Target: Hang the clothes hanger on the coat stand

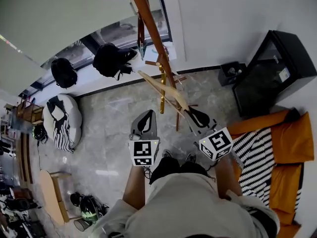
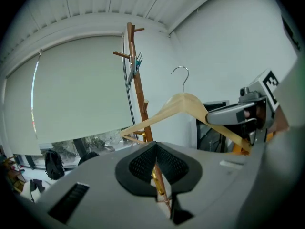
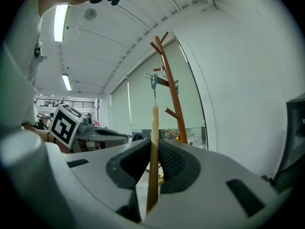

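No text, label, brand or number can be read in any view

Pale wooden hanger (image 2: 183,103) (hook up) is upright near brown coat stand (image 2: 137,87).

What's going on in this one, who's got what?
A person stands facing a wooden coat stand with a gripper in each hand. The right gripper is clamped on one arm of a wooden clothes hanger and holds it up in front of the stand. The hanger's metal hook is free, not yet on any peg. The left gripper is shut and holds nothing.
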Available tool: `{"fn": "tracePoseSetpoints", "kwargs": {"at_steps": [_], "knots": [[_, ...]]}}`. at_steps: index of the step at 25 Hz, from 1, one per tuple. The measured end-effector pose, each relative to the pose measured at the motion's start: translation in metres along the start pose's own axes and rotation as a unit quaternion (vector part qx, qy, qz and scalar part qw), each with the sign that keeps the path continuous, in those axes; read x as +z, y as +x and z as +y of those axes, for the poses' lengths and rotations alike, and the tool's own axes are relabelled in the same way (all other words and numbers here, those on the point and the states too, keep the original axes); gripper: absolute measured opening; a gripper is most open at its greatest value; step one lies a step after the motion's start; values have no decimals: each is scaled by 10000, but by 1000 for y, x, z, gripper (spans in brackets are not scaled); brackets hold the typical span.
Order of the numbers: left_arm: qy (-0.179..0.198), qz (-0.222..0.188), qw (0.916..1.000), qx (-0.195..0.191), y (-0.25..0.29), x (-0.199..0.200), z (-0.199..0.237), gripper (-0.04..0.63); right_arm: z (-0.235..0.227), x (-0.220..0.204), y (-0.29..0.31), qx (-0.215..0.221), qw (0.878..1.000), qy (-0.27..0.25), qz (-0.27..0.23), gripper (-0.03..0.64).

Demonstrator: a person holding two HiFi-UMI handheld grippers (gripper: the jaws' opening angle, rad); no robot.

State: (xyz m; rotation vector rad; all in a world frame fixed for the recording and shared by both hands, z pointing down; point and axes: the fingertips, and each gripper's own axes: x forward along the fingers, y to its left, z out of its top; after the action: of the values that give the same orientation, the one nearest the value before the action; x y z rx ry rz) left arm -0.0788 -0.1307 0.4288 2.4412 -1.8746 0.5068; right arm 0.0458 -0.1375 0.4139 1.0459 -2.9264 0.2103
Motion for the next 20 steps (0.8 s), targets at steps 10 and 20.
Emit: {"fn": "tracePoseSetpoints", "kwargs": {"at_steps": [10, 20], "knots": [[3008, 567, 9515, 310, 56, 6, 34, 163, -6, -1, 39, 338, 9964, -597, 490, 48], [3758, 279, 9262, -73, 115, 13, 46, 189, -7, 11, 68, 726, 9885, -1071, 785, 48]]}}
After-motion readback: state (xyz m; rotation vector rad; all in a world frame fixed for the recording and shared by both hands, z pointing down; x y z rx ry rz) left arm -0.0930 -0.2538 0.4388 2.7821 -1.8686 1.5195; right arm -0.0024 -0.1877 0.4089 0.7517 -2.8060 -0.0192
